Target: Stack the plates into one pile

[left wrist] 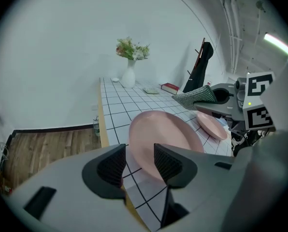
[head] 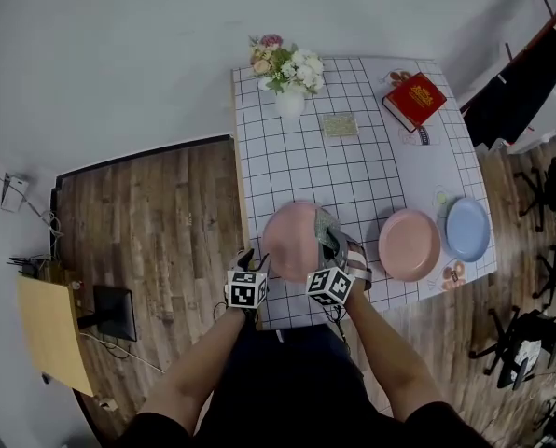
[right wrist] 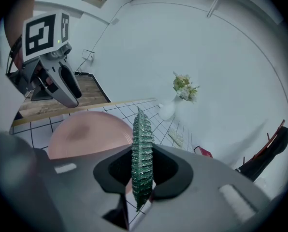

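Three plates lie unstacked: pink plate (head: 292, 239), second pink plate (head: 410, 245), blue plate (head: 467, 230). Right gripper (right wrist: 142, 168) grips green plate (right wrist: 142, 139); left gripper (left wrist: 140, 162) wide, empty.

A table (head: 297, 161) covered with a white cloth ruled in black squares is set against a pale grey wall (head: 119, 54). At its far left corner a white vase (head: 290, 102) is stood, filled with pink, cream and white flowers (head: 285, 62). Near it a small pale green square (head: 340, 125) (a mat or a card, it cannot be told which) is laid flat. A red book (head: 414, 100) is laid at the far right corner, well apart from the vase. A wooden floor (head: 157, 222) is seen left of the table, with a yellow board (head: 49, 334) and a black panel (head: 116, 312) on it. Dark clothing (head: 521, 82) is hung at the right, near black office chairs (head: 516, 348).
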Motion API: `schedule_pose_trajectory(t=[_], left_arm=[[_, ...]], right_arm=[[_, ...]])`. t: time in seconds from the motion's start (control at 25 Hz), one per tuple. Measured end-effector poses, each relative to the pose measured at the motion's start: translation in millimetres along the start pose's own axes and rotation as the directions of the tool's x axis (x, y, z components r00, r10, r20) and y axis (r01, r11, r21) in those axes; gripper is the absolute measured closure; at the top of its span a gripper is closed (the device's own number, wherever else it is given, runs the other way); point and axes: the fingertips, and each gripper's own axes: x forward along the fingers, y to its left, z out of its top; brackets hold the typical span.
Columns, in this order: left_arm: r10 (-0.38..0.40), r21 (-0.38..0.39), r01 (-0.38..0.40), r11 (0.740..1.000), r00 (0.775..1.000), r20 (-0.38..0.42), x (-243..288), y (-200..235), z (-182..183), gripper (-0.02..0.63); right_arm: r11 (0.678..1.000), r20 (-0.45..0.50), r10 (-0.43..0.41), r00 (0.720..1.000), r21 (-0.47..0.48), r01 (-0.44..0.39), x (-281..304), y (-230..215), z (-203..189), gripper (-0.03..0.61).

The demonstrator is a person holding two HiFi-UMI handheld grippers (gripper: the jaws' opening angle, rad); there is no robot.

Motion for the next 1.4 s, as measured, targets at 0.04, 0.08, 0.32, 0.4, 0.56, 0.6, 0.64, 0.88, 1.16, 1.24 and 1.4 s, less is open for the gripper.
schedule_pose_trajectory(t=[0.04,0.08,0.32,0.4,0.56,0.6,0.64,0.88,1.16,1.24,1.4], left_arm=[[0.001,-0.005,-0.001,1.0,1.0,-0.013,5,1,-4,0.454],[0.004,-0.009,-0.004,1.0,1.0,-0.026,10,1,-7,0.454],[0.004,-0.019,-0.005,1.0,0.997,-0.079,31,4,-19,0.454],[0.006,-0.024,-0.009,1.0,0.995,-0.097,35,7,-24,0.454],[0.006,-0.036,-0.011,0.999,0.993,-0.122,42,8,-31,0.454],[0.004,-0.04,-0.009,0.999,0.992,-0.126,43,8,-31,0.454],[0.001,-0.044,-0.007,0.999,0.992,-0.129,44,8,-32,0.454],[-0.011,-0.069,0.0,0.998,0.988,-0.155,52,3,-38,0.454],[-0.011,-0.06,0.001,0.998,0.986,-0.165,57,-3,-41,0.5],[-0.008,-0.07,-0.004,0.998,0.987,-0.163,57,-3,-41,0.508],[-0.011,-0.075,-0.001,0.997,0.987,-0.16,57,-4,-41,0.509]], right_arm=[[1.0,-0.008,-0.003,1.0,-0.012,0.003,5,2,-2,0.499],[1.0,-0.014,-0.006,1.0,-0.024,0.006,10,4,-3,0.499],[0.994,-0.05,-0.042,0.998,-0.103,0.037,42,7,-5,0.499],[0.992,-0.064,-0.039,0.997,-0.121,0.031,52,13,-8,0.499],[0.986,-0.105,-0.025,0.994,-0.168,0.007,67,24,-19,0.499],[0.984,-0.112,-0.022,0.993,-0.178,0.002,70,27,-20,0.499],[0.982,-0.117,-0.017,0.993,-0.187,-0.006,73,29,-20,0.499],[0.972,-0.169,0.052,0.984,-0.217,-0.089,84,44,-27,0.499],[0.97,-0.206,0.134,0.969,-0.173,-0.171,96,58,-37,0.499],[0.968,-0.214,0.154,0.965,-0.165,-0.191,99,61,-39,0.499],[0.957,-0.215,0.217,0.952,-0.147,-0.251,104,70,-39,0.499]])
